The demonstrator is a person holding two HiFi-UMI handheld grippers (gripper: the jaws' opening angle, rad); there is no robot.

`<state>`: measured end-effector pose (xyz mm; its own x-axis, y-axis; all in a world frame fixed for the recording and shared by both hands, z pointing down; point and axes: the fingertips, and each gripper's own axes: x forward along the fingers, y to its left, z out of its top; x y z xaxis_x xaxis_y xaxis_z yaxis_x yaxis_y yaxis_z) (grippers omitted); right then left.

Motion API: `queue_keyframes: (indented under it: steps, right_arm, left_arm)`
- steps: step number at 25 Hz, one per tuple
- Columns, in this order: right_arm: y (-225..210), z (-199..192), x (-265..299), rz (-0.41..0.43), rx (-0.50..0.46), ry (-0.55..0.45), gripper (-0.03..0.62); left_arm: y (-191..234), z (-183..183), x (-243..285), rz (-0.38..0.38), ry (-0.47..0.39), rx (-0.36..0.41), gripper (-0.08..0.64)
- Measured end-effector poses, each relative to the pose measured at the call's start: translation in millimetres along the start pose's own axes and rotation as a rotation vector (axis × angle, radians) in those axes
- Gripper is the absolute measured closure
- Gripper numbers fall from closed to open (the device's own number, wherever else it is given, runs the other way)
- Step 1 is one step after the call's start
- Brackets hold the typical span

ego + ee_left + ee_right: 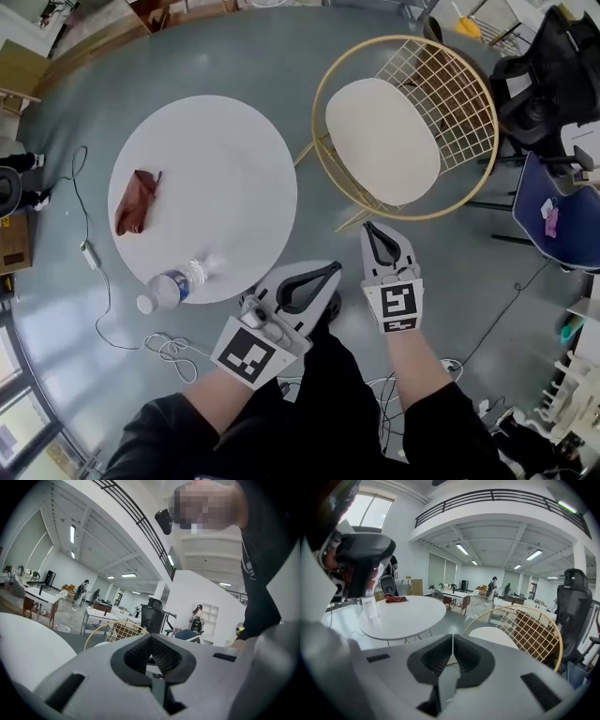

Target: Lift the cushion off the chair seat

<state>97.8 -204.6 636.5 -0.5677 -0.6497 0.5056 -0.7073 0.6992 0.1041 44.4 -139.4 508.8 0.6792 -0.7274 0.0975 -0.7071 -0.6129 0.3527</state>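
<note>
A cream cushion [382, 141] lies on the seat of a gold wire chair [469, 84] at the upper right of the head view. My right gripper [368, 226] is shut and empty, its tips just short of the chair's front rim. My left gripper [335, 269] is lower and to the left, near the table edge, also shut with nothing in it. The right gripper view shows its jaws [453, 637] closed, with the cushion [494, 635] and chair [529, 630] ahead to the right. Past the closed jaws [151, 638] in the left gripper view, the chair [123, 631] stands further off.
A round white table [206, 187] stands left of the chair, bearing a red cloth [136, 202] and a water bottle [173, 286] lying on its side. A cable [89, 253] trails on the grey floor. A blue chair [558, 211] and a black office chair [553, 66] stand at the right.
</note>
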Motion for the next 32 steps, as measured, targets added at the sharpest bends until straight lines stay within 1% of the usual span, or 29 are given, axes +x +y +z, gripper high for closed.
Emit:
queue_keyframes:
  steps: [4,8,13,19,20,22,25,28,32]
  right_arm:
    - [-9.9,-35.3,36.7,-0.021,-0.054,0.060,0.563]
    - [-23.3,-70.3,73.4,-0.052,-0.159,0.154,0.562]
    - [-31.7,-110.9,112.5,-0.060,-0.238,0.252,0.561]
    - [-48.5,-147.1,149.6,-0.093,-0.354,0.348,0.556]
    - [-53.0,-153.0,155.1,-0.102,-0.372,0.366,0.543]
    - [-62.0,-165.7,165.6,-0.120,-0.406,0.406,0.492]
    - [-72.0,-183.3,179.2,-0.143,-0.457,0.455,0.475]
    - [-77.2,-200.4,189.2,-0.155,-0.501,0.498,0.432]
    - [-86.4,-215.0,199.5,-0.180,-0.529,0.536,0.417]
  left_arm:
    - [14.2,-20.4,0.0,0.020,0.015,-0.023,0.560]
    - [29.2,-35.6,1.3,0.035,0.025,-0.014,0.560]
    - [43.2,-47.8,-0.9,0.055,0.025,-0.011,0.560]
    - [48.9,-59.4,-3.7,0.061,0.023,-0.018,0.560]
    - [48.3,-61.2,-3.7,0.056,0.024,-0.017,0.560]
    - [47.1,-64.6,-3.2,0.046,0.028,-0.015,0.560]
    - [45.3,-68.5,-3.5,0.036,0.028,-0.019,0.560]
    - [42.8,-69.9,-4.1,0.020,0.029,-0.016,0.560]
    - [42.8,-70.0,-4.6,0.008,0.033,-0.010,0.560]
